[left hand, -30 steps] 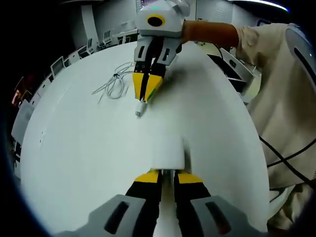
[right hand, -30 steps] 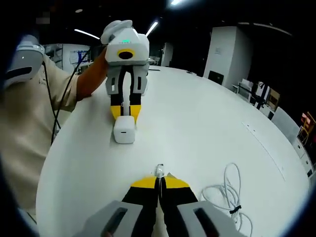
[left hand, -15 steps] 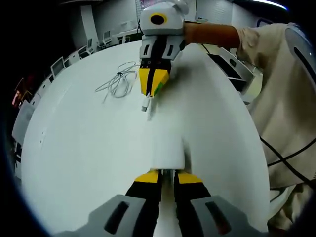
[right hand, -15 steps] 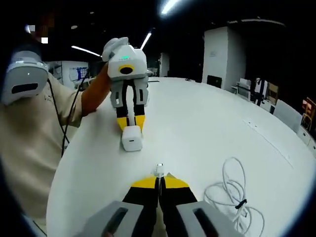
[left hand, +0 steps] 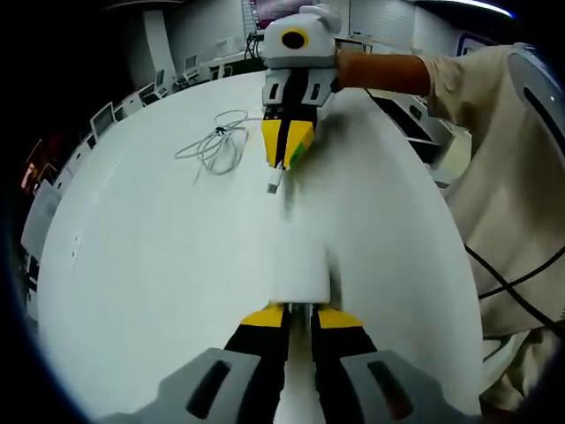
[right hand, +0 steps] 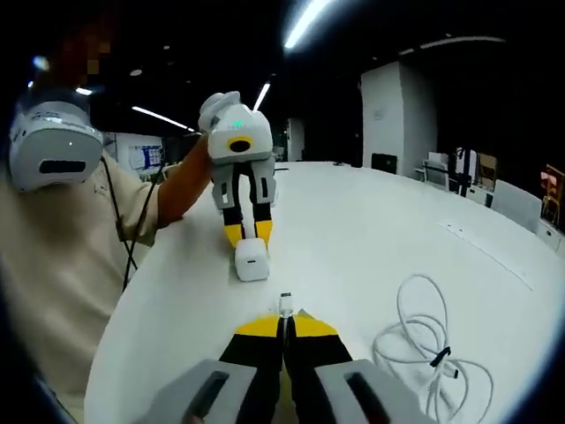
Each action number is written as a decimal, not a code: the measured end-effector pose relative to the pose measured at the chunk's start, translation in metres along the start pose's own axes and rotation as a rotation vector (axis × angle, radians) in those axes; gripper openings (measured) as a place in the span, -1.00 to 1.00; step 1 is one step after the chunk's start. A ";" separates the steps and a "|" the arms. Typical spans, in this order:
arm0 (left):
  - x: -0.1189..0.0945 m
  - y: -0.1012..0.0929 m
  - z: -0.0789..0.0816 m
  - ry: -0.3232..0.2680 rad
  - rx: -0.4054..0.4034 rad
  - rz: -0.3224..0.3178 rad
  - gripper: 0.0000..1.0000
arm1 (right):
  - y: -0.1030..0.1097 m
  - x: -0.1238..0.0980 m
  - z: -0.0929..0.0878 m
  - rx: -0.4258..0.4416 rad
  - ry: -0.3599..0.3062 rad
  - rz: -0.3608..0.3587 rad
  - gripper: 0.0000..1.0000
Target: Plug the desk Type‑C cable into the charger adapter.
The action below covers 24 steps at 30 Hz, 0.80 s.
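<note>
Both claws gripping over the white desk (left hand: pixel 132 265).
Left claw (left hand: pixel 300 316) pinched on charger adapter (left hand: pixel 300 269), which rests on the desk. Right claw (right hand: pixel 284 322) clamps Type-C plug (right hand: pixel 285 306), tip pointing at adapter, near but apart. Cable coil (right hand: pixel 433 349) lies at right.

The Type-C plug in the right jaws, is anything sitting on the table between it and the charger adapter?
Nothing visible does. The plug sticks out of the right gripper, and the stretch of white table up to the charger adapter, held by the left gripper, is bare. The cable's coiled slack lies off to one side.
</note>
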<state>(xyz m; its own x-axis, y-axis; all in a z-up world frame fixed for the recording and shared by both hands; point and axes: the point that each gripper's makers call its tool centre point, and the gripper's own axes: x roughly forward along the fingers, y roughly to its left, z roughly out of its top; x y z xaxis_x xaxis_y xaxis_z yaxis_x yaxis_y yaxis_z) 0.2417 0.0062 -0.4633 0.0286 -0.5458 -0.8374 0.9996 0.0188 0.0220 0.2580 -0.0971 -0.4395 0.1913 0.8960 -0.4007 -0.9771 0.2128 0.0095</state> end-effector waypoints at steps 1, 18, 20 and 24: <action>0.000 0.000 0.000 0.000 -0.001 0.000 -0.78 | 0.001 0.000 -0.001 0.002 -0.007 0.003 -0.92; 0.000 0.000 0.001 0.024 0.019 0.012 -0.78 | 0.012 0.002 0.010 0.023 -0.078 0.048 -0.92; 0.000 0.000 0.001 0.027 0.022 0.013 -0.78 | 0.013 0.003 0.011 0.019 -0.081 0.052 -0.92; 0.000 0.000 0.001 0.028 0.021 0.011 -0.78 | 0.018 0.006 0.013 0.009 -0.081 0.065 -0.92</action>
<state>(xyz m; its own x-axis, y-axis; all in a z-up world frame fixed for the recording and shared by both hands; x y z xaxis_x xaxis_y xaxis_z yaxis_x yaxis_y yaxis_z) 0.2416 0.0053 -0.4629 0.0402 -0.5216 -0.8523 0.9991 0.0071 0.0428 0.2428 -0.0827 -0.4295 0.1347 0.9365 -0.3237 -0.9868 0.1564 0.0417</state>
